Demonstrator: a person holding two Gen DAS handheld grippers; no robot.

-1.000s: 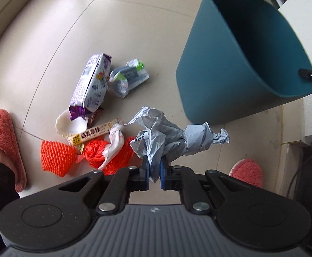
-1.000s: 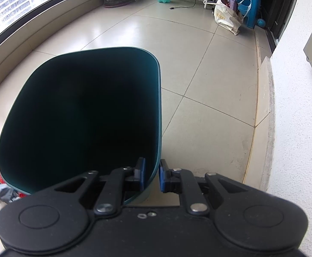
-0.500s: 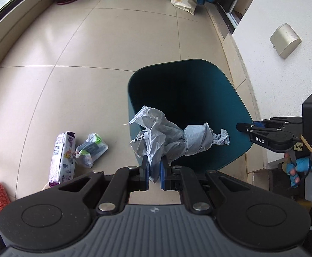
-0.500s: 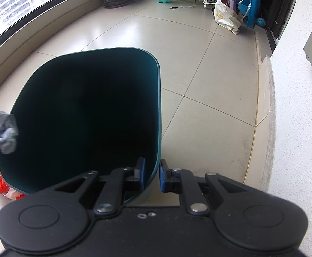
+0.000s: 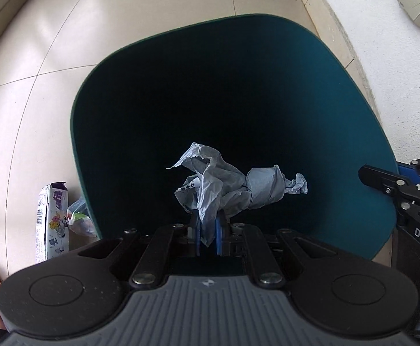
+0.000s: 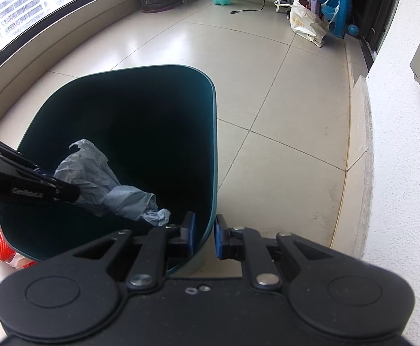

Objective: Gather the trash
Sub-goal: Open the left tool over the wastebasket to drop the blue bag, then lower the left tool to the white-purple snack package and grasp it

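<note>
A crumpled grey-blue paper wad (image 5: 233, 186), twisted to a thin tail at one end w/ a bit of printed text on a fold, is pinched at its lower edge and held over the dark mouth of the teal bin (image 5: 351, 132), above the rim and not touching the walls. The bin, w/ rounded corners and a thin rim, is seen tilted, its near wall (image 6: 210, 225) clamped between blue pads. On the floor by the bin's left side are seen a white-purple snack wrapper (image 5: 51, 219) and a small clear bag (image 5: 78, 219), touching each other, w/ orange mesh netting (image 6: 2, 245) at the bin's base.
</note>
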